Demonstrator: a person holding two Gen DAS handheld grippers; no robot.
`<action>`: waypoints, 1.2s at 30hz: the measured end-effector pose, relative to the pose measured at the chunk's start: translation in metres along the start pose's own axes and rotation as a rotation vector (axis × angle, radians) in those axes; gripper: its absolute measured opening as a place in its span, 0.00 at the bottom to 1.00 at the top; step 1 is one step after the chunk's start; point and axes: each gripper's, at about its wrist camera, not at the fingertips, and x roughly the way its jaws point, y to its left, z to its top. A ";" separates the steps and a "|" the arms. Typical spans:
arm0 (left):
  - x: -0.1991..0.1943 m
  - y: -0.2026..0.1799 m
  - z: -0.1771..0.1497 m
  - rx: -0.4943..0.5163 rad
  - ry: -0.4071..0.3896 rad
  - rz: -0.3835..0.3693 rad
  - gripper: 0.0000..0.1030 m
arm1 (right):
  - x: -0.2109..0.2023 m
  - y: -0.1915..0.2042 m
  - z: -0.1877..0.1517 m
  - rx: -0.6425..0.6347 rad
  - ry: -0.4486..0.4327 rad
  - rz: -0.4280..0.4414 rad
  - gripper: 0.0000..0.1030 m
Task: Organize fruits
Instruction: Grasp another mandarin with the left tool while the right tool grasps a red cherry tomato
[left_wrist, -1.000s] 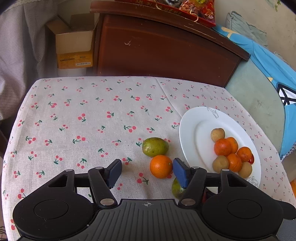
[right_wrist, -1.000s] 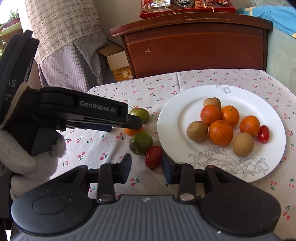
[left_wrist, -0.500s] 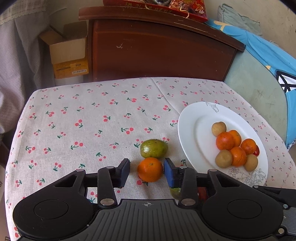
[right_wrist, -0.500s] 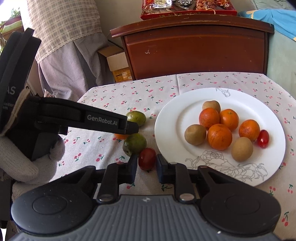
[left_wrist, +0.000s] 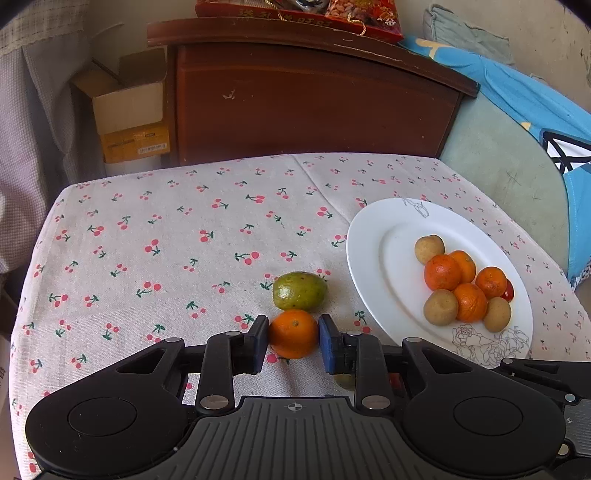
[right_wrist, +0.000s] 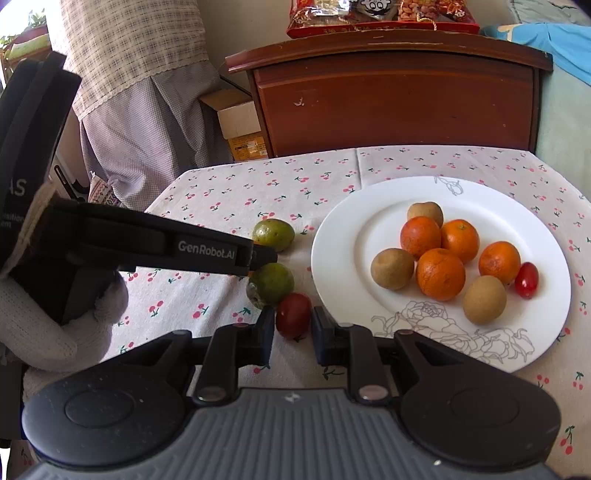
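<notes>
orange (left_wrist: 293, 334) pinched by left hand-held gripper (left_wrist: 293, 341); right hand-held gripper (right_wrist: 293, 326) brackets tomato (right_wrist: 293, 315), contact unclear. squeeze gently, lift straight toward plate (right_wrist: 332, 236).

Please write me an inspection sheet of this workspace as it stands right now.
Surface: cherry-print tablecloth over a table.
Job's things: white plate holds four oranges, three brown fruits and a cherry tomato. Off the plate: orange, two green fruits, red tomato.
Clutter: nothing seen on the cloth.
Grippers: left gripper pads touch the orange on both sides; right gripper straddles the red tomato, small gaps showing.
Cables: nothing seen.
Surroundings: wooden cabinet with snack packs on top, cardboard box, blue bedding.
</notes>
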 end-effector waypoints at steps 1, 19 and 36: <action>-0.001 0.000 -0.001 0.002 -0.002 0.002 0.25 | 0.000 0.000 0.000 -0.001 0.001 0.001 0.20; -0.019 0.015 0.016 -0.084 -0.069 0.027 0.25 | -0.010 0.005 0.007 -0.036 -0.030 0.027 0.15; -0.020 0.015 0.018 -0.093 -0.071 0.029 0.25 | -0.011 0.004 0.004 -0.041 -0.001 0.010 0.16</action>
